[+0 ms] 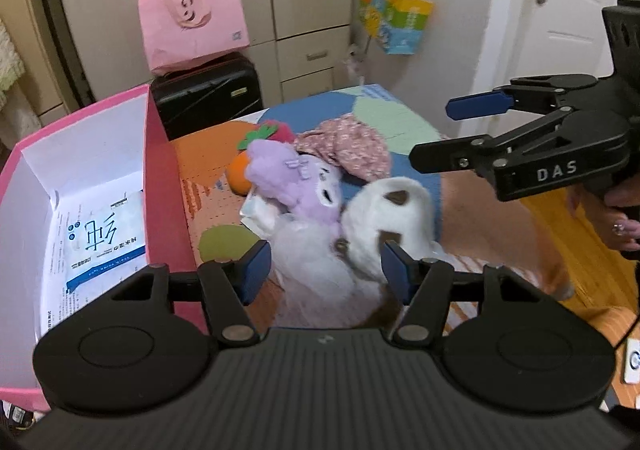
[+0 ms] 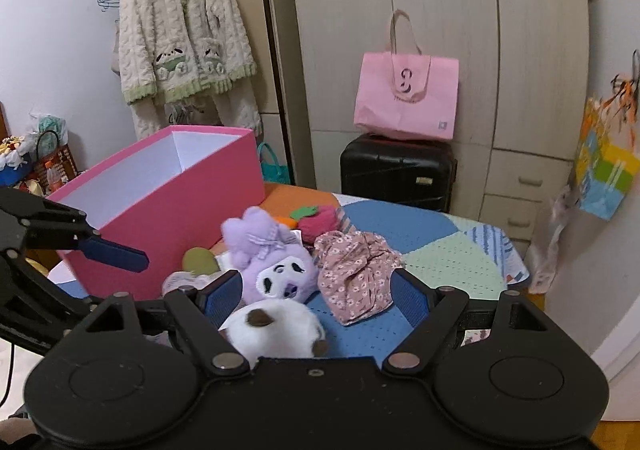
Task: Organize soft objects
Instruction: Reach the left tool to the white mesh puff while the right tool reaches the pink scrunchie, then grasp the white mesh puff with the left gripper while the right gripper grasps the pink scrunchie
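A pile of soft things lies on the patchwork table cover (image 2: 420, 228): a purple plush (image 1: 298, 177) (image 2: 276, 254), a white plush with brown ears (image 1: 390, 215) (image 2: 280, 324), a pink floral cloth (image 1: 348, 147) (image 2: 356, 270), a red strawberry plush (image 2: 320, 219) and an orange plush (image 1: 236, 173). A pink box (image 1: 158, 153) (image 2: 176, 205) stands to the left, with a wipes pack (image 1: 102, 240) inside. My left gripper (image 1: 324, 270) is open above a pale fluffy item (image 1: 316, 250). My right gripper (image 2: 316, 296) (image 1: 440, 135) is open just above the white plush.
A black suitcase (image 2: 398, 171) with a pink tote bag (image 2: 406, 97) on it stands behind the table by the wardrobe. A fleece jacket (image 2: 180, 37) hangs on the left. A colourful bag (image 1: 394, 15) hangs near the white door (image 1: 560, 1).
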Available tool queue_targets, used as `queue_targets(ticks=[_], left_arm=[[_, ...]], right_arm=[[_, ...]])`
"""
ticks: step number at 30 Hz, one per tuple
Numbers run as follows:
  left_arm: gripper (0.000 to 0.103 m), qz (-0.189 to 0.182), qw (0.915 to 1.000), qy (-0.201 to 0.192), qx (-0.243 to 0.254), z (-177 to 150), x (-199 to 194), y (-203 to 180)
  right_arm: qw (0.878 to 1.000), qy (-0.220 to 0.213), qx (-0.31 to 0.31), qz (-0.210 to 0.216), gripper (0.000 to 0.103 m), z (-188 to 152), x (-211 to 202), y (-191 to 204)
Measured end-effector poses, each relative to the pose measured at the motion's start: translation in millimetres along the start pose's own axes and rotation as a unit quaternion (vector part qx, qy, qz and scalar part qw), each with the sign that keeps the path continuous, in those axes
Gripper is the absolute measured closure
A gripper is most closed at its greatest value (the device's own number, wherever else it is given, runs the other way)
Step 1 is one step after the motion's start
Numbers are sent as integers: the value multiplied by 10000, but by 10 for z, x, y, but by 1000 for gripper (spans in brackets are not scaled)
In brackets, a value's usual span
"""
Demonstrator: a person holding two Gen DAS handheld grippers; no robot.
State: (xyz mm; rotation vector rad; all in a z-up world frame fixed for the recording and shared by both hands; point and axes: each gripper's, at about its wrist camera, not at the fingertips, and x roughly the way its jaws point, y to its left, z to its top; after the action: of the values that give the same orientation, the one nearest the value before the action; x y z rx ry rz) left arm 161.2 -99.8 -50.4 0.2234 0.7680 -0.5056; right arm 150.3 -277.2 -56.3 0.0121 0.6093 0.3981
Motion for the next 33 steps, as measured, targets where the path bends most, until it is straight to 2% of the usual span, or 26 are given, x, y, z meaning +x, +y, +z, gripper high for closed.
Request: queue_targets(ticks=[5, 12, 15, 18, 20, 23, 25, 26, 28, 30, 31, 33], left_arm=[[50, 400, 9991, -41, 102, 46, 190, 32], [54, 376, 9990, 247, -2, 66, 426, 52], [54, 333, 9986, 378, -170, 43, 515, 68], [57, 502, 9977, 438, -134, 20, 572, 36], [62, 374, 9978, 522, -167, 5, 606, 48], [66, 350, 9975, 546, -283, -2, 651, 81], [66, 308, 9974, 510, -399, -4, 669, 107], [66, 275, 9973, 509, -462, -7, 677, 117], [63, 191, 9959, 548, -701, -22, 709, 158], [63, 196, 9954, 496, -792, -46, 733, 172], [63, 249, 9959, 441, -752, -61, 732, 155], [66, 325, 9961, 369, -736, -84, 729, 133]], right_arm=[[9994, 117, 252, 195, 18, 40, 282, -191], [9985, 162, 393, 342, 18, 101, 628, -369], [9981, 267, 420, 354, 18, 113, 791, -423], [9974, 484, 437, 302, 18, 113, 964, -466], [9966, 602, 485, 276, 19, 84, 1055, -499], [9943, 733, 673, 375, 29, 18, 1157, -595], [9934, 744, 781, 388, 44, -23, 1186, -636], [9935, 709, 810, 379, 47, -40, 1186, -649], [9937, 667, 811, 403, 64, -71, 1168, -662], [9942, 640, 783, 372, 77, -98, 1148, -653], [9950, 600, 740, 307, 81, -118, 1129, -636], [9961, 519, 677, 220, 83, -144, 1084, -603]])
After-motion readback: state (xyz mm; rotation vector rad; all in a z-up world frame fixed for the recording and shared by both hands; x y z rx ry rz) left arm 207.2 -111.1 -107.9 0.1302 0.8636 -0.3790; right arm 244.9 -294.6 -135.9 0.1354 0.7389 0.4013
